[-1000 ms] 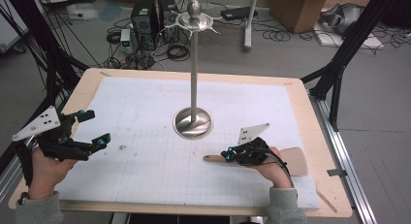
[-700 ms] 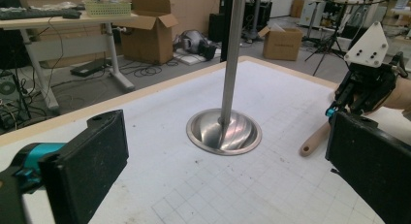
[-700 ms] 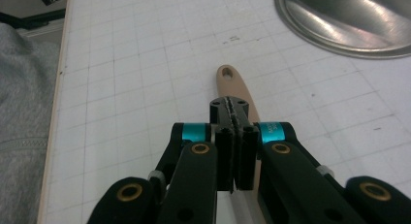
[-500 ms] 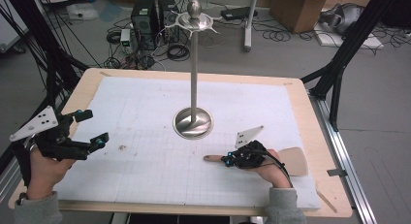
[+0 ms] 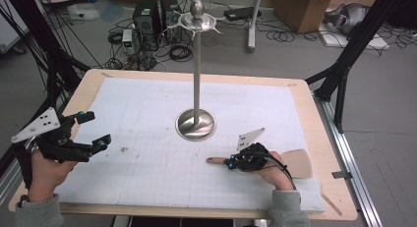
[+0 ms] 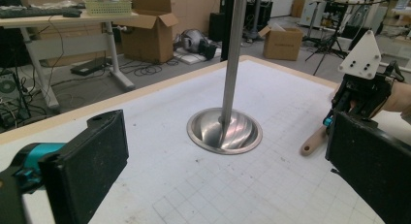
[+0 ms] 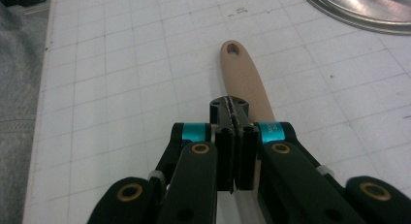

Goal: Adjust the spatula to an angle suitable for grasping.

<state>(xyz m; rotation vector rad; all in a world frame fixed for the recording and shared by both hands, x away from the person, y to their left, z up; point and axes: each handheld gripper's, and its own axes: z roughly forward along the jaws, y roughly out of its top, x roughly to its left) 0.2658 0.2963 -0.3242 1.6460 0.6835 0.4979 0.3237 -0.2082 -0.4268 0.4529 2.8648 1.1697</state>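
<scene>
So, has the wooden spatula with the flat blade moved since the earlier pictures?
No. The wooden spatula lies in the same place, right of and nearer than the round steel stand base, under the shut right gripper.

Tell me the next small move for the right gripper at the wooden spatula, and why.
Probably open the jaws and settle them around the handle. The right gripper sits shut just above the wooden spatula, which lies flat on the mat; shut jaws cannot take it. The left gripper waits open.

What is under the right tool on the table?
Under the right tool lies a wooden spatula on the white mat. Its handle end and blade show; the tool and hand cover its middle.
</scene>
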